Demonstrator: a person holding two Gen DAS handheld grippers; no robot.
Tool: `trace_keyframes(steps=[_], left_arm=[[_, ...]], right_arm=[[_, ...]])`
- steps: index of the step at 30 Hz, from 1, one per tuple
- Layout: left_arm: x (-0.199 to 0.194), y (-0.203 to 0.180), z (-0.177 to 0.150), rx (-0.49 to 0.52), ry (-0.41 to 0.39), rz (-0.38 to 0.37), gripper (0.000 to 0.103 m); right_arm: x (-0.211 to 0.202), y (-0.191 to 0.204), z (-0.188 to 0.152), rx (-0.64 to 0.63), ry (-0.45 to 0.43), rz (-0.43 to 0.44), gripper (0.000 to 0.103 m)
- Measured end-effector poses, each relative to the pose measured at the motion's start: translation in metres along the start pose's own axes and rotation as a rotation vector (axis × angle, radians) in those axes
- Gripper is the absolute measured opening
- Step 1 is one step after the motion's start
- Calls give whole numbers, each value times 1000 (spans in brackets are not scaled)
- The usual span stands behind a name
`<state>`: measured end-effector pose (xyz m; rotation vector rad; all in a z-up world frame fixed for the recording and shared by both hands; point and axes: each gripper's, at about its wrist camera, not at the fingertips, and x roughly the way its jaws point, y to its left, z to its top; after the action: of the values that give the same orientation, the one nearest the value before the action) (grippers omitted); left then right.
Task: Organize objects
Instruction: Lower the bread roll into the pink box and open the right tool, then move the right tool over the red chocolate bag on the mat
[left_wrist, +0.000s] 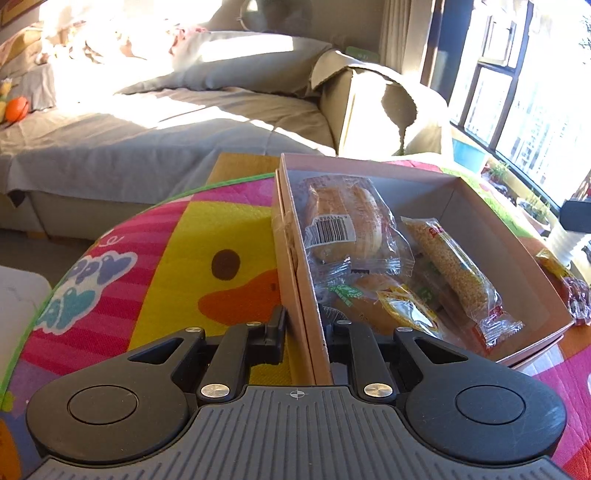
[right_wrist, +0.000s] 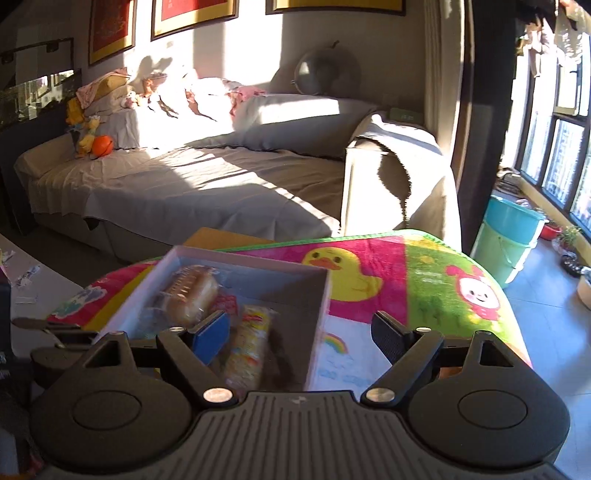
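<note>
Only the left view shows a stray snack (left_wrist: 565, 284) right of the box (left_wrist: 546, 280), whose near wall the left gripper (left_wrist: 306, 328) jaws clamp; right gripper (right_wrist: 299, 336) jaws wide, straddling its right wall.

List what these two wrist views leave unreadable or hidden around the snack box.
- Left wrist view: the left gripper clamps the box wall; that wall hides its right fingertip.
- Left wrist view: the lower snacks lie under the sesame bar and bread pack; their kinds are unclear.
- Left wrist view: a red-yellow packet beside the box is cut by the picture's edge.
- Right wrist view: motion blur smears the wrapper print; the open right gripper covers the box's near end.
</note>
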<state>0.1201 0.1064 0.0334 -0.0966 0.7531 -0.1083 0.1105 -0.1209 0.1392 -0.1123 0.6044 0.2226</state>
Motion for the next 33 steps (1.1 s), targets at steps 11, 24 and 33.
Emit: trace_keyframes(steps=[11,24,33], left_arm=[[6,-8,2,23,-13,13,16],[7,-11,3,28,-2,27,15],[6,-11,3,24,0,27,15]], right_arm=[[-40,-91,-104,158,119,-268,93],[9,-123,-94,174,99,-311,93],[19,-122,-94,214,132,-273,93]])
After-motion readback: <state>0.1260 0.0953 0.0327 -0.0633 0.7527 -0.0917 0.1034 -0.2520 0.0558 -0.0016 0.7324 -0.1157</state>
